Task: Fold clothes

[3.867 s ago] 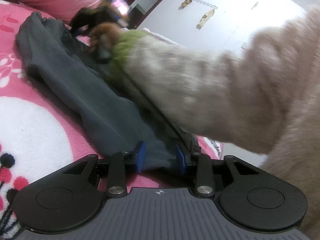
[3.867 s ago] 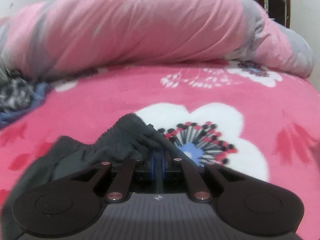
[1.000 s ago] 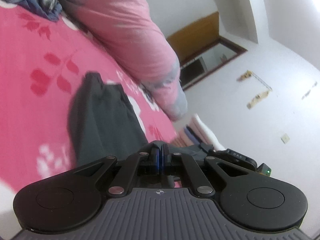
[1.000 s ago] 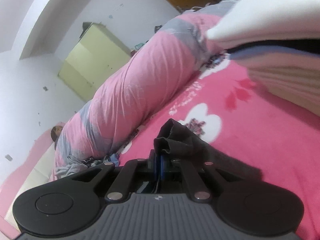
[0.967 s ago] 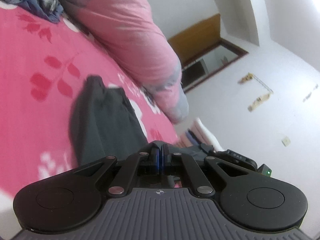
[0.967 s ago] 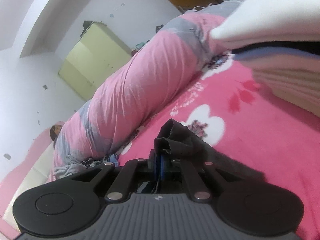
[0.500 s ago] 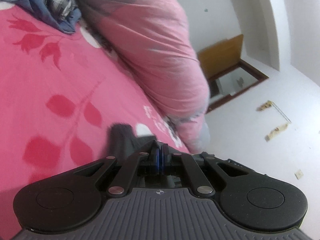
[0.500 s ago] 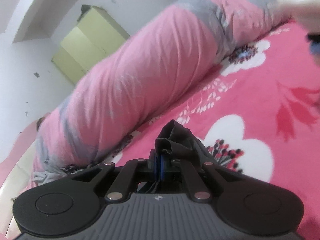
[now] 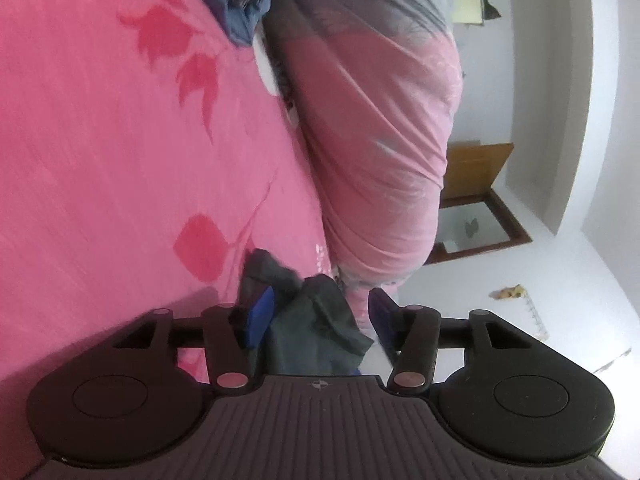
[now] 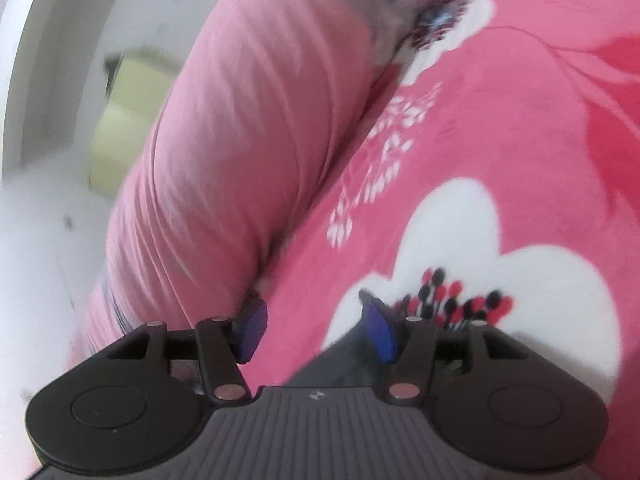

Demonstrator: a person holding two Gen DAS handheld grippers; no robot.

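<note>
Both claws stood apart, left claw [image 9: 318, 314], right claw [image 10: 312, 322]; dark garment [image 9: 310, 320] lay loose between left fingers, on bed [image 9: 120, 160]. Release step likely; next, regrasp an edge.

Left gripper [image 9: 320, 314]: black body with two round side housings, a grey ribbed centre plate bearing a small crosshair mark, black linkage arms with silver pivot screws, and blue pads [image 9: 259, 316] on the fingers. Right gripper [image 10: 314, 326]: same build, with black housings, a grey ribbed plate with a small emblem, silver screws and blue pads [image 10: 252, 326].
</note>
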